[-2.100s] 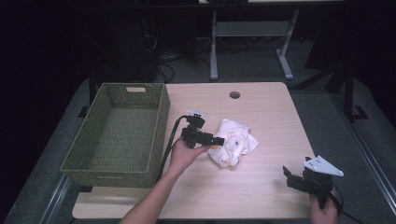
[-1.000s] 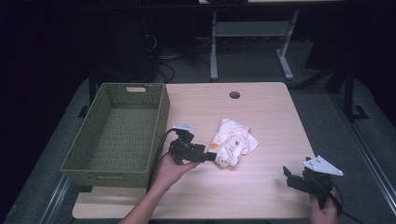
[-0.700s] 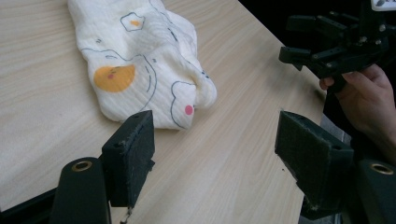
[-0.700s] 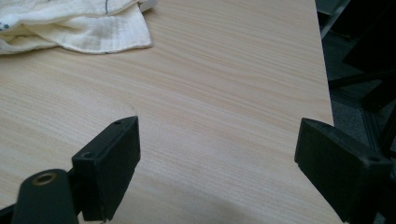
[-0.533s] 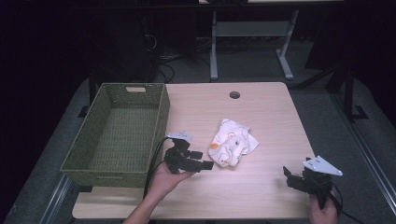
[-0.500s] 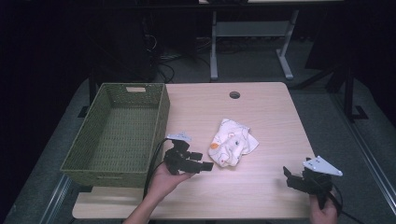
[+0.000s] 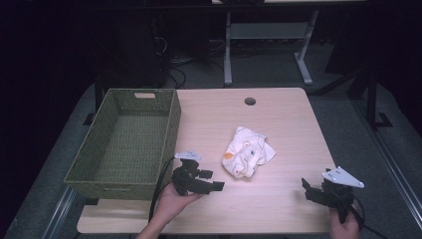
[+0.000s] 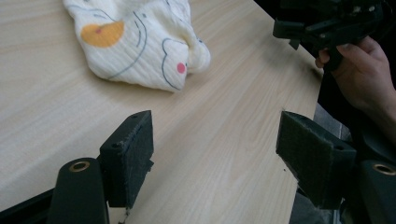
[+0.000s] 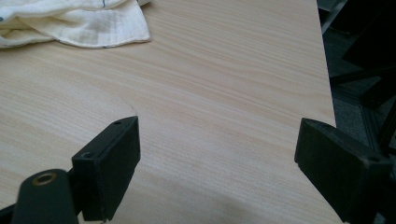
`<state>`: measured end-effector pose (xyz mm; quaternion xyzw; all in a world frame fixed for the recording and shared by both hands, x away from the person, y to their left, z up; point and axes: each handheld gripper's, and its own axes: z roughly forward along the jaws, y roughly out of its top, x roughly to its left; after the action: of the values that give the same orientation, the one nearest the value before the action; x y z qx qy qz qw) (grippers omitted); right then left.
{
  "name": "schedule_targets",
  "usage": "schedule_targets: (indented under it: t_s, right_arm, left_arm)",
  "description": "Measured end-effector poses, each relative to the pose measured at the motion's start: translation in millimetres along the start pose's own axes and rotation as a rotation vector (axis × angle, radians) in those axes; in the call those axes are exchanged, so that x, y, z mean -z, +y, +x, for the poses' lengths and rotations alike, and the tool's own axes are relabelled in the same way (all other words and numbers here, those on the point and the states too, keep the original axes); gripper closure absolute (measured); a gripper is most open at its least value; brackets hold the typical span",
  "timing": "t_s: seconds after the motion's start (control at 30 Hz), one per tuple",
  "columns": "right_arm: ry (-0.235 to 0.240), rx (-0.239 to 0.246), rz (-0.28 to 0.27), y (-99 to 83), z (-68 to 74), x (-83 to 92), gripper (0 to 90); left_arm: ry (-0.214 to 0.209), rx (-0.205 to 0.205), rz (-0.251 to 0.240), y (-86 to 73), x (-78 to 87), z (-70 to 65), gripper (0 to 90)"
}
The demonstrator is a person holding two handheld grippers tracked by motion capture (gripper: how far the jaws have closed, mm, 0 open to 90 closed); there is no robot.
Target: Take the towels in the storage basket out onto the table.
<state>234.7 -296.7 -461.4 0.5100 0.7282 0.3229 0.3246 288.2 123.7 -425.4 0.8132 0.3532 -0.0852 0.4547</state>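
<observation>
Black left claw with felt-like pads, brass-ringed screw holes, trailing black cable.

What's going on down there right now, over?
Left gripper open, empty, short of the cloth. Right gripper open, idle at the table edge. Cloth crumpled mid-table, basket empty. Nothing in the way.

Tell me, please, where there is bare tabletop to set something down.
Free: the strip between the cloth and the right gripper, and the far end around the round hole. Tightest: between the basket, left gripper and cloth.
</observation>
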Motion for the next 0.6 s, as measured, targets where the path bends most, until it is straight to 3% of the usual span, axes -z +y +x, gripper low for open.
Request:
schedule_targets:
  t_s: [0.13, 0.6]
  right_arm:
    - [0.001, 0.002, 0.004, -0.3, 0.0, -0.7, 13.9]
    - [0.012, 0.009, 0.011, 0.3, -0.4, -3.5, 13.9]
  left_arm:
    - [0.007, -0.024, 0.025, -6.4, -3.1, -2.5, 26.6]
    - [0.007, -0.042, 0.043, -16.0, -12.4, -6.3, 26.5]
